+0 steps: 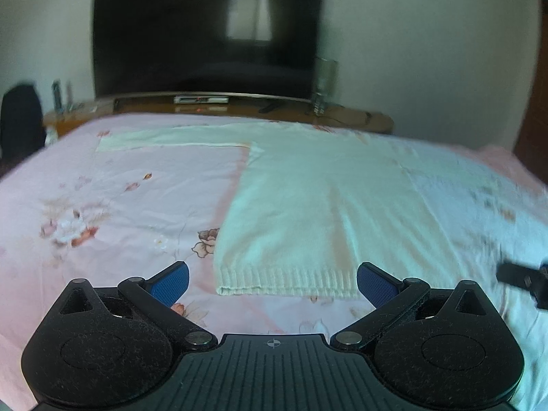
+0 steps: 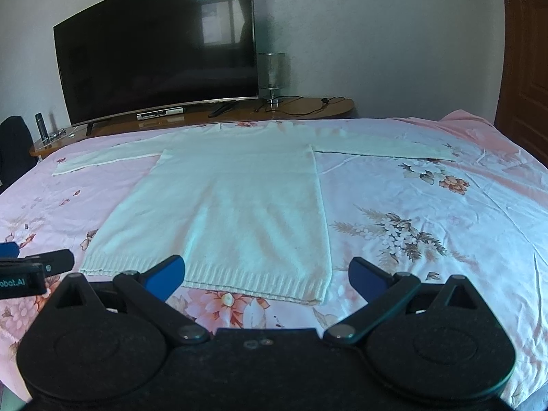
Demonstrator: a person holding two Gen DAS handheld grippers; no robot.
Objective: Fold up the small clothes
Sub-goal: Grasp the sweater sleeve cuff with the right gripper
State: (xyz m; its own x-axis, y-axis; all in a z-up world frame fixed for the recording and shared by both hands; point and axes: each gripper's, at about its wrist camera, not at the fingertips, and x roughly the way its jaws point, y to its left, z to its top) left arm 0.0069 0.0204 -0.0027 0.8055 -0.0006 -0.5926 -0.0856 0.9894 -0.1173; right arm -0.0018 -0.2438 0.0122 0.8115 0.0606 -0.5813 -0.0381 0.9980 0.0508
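Nearest the cameras, both tools are released. The left gripper (image 1: 273,282) has its blue-padded jaws spread wide and grasping nothing, positioned above the ribbed hem of the white knitted long-sleeved sweater (image 1: 318,212). The right gripper (image 2: 267,277) likewise has its jaws spread wide and empty, above the hem's right-hand part. In the right wrist view the left gripper (image 2: 30,269) shows at the left edge, near the hem's left corner; in the left wrist view, a black part of the right gripper (image 1: 524,277) shows at the right edge.

The sweater (image 2: 226,205) lies flat and unfolded on the pink floral bed sheet (image 2: 428,212), hem toward the cameras, body running away from them. Both sleeves extend sideways at the far end, one to each side, flat on the sheet.

Beyond the bed stands a brown wooden TV stand (image 2: 308,108). It carries a large black curved television (image 2: 157,54), screen dark, a silver set-top box (image 2: 159,113) under the screen, a clear glass table lamp (image 2: 272,75) just right of the television, and black cables (image 2: 308,106) beside the lamp. A white wall (image 2: 376,34) is behind.
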